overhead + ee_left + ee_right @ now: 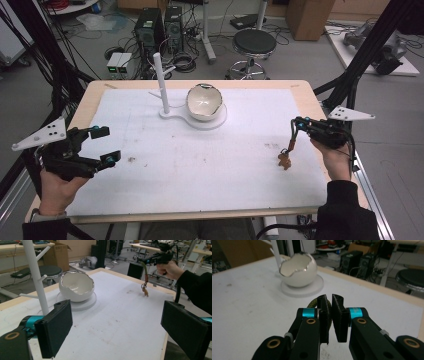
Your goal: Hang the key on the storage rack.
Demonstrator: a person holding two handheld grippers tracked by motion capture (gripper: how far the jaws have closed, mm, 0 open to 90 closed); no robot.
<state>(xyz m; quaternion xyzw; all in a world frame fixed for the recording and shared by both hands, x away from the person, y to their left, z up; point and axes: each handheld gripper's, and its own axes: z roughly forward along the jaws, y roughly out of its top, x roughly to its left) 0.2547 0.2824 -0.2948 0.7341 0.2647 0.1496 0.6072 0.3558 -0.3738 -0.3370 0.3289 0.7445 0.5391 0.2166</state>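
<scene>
My right gripper point(295, 123) is at the table's right side, shut on the top of an olive strap point(291, 141). A small brown charm point(285, 161) dangles from the strap just above the white mat point(200, 165). In the right gripper view the pads point(337, 315) are pressed close together, with the strap point(312, 304) peeking out to their left. The left gripper view shows that gripper point(147, 261), the strap point(144, 275) and the charm point(145, 291) at the far side. My left gripper point(106, 145) hovers open and empty at the left.
A white eggshell-shaped bowl point(204, 102) sits on a round white base with an upright pegged post point(161, 82) at the back middle. The mat shows faint brown stains. Behind the table are a black stool point(254, 44) and computer towers point(150, 27).
</scene>
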